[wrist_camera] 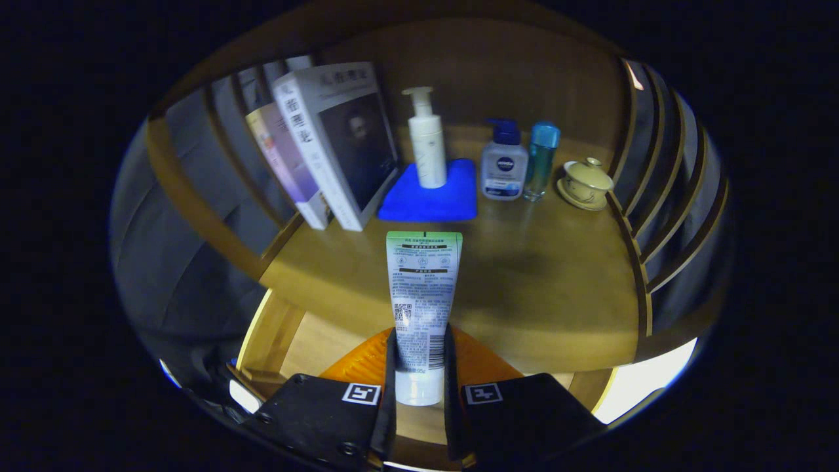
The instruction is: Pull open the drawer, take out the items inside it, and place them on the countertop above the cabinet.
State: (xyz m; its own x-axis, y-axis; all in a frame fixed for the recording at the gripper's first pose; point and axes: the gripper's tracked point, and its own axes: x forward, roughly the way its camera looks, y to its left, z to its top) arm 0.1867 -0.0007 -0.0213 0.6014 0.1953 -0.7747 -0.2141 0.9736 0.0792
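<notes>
My gripper (419, 367) is shut on a white tube with a green end (423, 295), both fingers pressing its lower part near the cap. The tube points forward over the front edge of the wooden countertop (544, 288). Below the fingers, part of the open drawer (314, 341) shows in lighter wood.
On the countertop stand several books (328, 144) leaning at the back left, a white pump bottle (426, 141) on a blue cloth (429, 193), a pump bottle with a blue top (503, 164), a teal bottle (541, 160) and a lidded cup on a saucer (585, 183). Wooden slats (655, 196) close the right side.
</notes>
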